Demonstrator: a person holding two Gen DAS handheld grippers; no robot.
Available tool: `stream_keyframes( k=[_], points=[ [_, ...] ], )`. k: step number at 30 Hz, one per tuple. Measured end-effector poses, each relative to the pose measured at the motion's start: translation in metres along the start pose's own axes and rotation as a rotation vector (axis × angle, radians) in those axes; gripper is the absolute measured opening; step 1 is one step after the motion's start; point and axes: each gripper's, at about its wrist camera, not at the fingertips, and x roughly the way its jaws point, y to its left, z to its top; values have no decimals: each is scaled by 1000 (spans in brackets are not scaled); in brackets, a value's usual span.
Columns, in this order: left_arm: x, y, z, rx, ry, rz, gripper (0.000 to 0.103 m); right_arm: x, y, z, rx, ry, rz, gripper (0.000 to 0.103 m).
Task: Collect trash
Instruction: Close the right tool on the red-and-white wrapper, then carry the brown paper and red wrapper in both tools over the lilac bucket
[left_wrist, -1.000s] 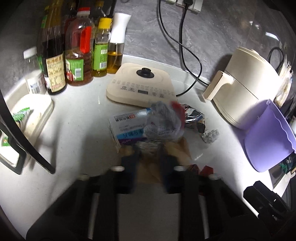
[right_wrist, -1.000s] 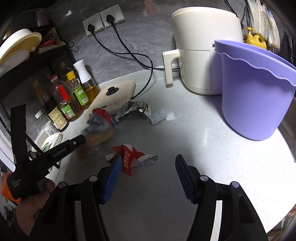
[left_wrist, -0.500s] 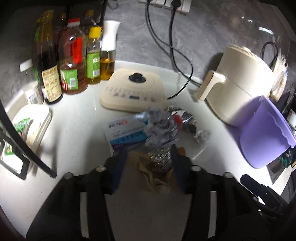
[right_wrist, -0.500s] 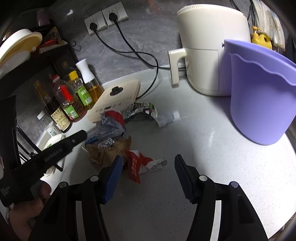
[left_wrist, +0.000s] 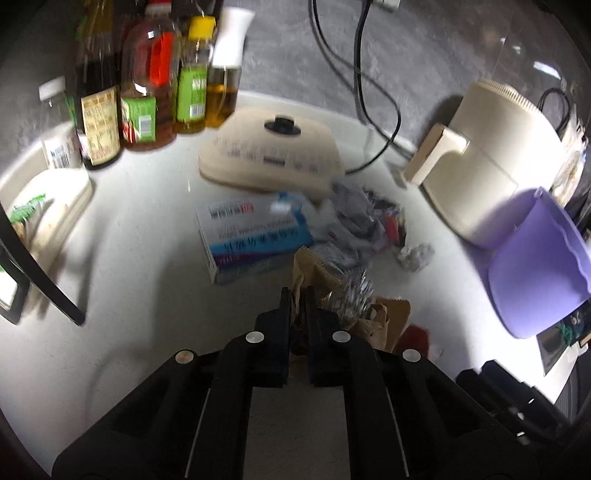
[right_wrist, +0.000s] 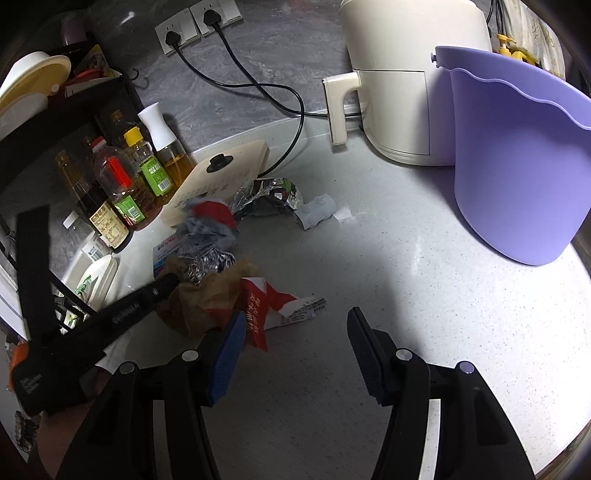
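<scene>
Pale speckled counter (right_wrist: 424, 280), dim light, grey stone-look wall behind; trash heaped near the middle, in front of a flat cream appliance (left_wrist: 269, 155) with a black knob.

Left gripper (left_wrist: 298, 295) angled down into the heap; jaws drawn together, clamped on the edge of a crumpled brown paper bag (left_wrist: 384, 317); seen from the right wrist view as a long black finger meeting the brown paper at its tip (right_wrist: 168, 282). Crushed foil ball (left_wrist: 354, 291) resting on the bag, just beside the fingertips; whether the pads also pinch the foil, cannot tell.

Rest of the trash lying loose: blue-and-white carton (left_wrist: 251, 236) flat on the counter, just beyond the bag; grey and red crumpled wrapper (right_wrist: 208, 221) on top of the pile; silver foil packet (right_wrist: 269, 195) behind it; small clear plastic scrap (right_wrist: 314, 212) to the side; red and white torn wrapper (right_wrist: 273, 302) touching the bag's near edge.

Right gripper (right_wrist: 295, 332) low over the counter, jaws apart, nothing between them; blue-padded finger (right_wrist: 229, 350) just beside the red and white wrapper, contact not clear.

Lilac bucket (right_wrist: 517, 158) upright, well apart from the heap, beside a cream air fryer (right_wrist: 399, 74). Row of oil and sauce bottles (left_wrist: 147, 81) against the wall; two black cords (right_wrist: 258, 85) running to wall sockets.
</scene>
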Motion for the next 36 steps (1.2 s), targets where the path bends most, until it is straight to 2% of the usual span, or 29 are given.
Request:
stream_keyframes(
  k=[6,12,14,16,18,22,36],
  points=[
    [-19,1,20,-16,-90,0,7,9,11,0,-21,10,17,55],
    [-23,4,30,-28,-125,0,7,21,18,-3,-28,35,40,47],
    [-20,4,29,-25,-122,1,7,27,19,-4,-32,45,45,37],
    [-18,3,29,-21,-116,3,7,37,19,-5,-38,87,66,14],
    [-17,2,29,-19,-113,4,7,35,19,-4,-34,87,83,8],
    [-21,-6,31,-19,-120,-10,7,15,19,4,-61,33,84,6],
    [-67,-72,66,64,-241,-131,7,-66,-5,54,-24,-173,20,6]
  ],
)
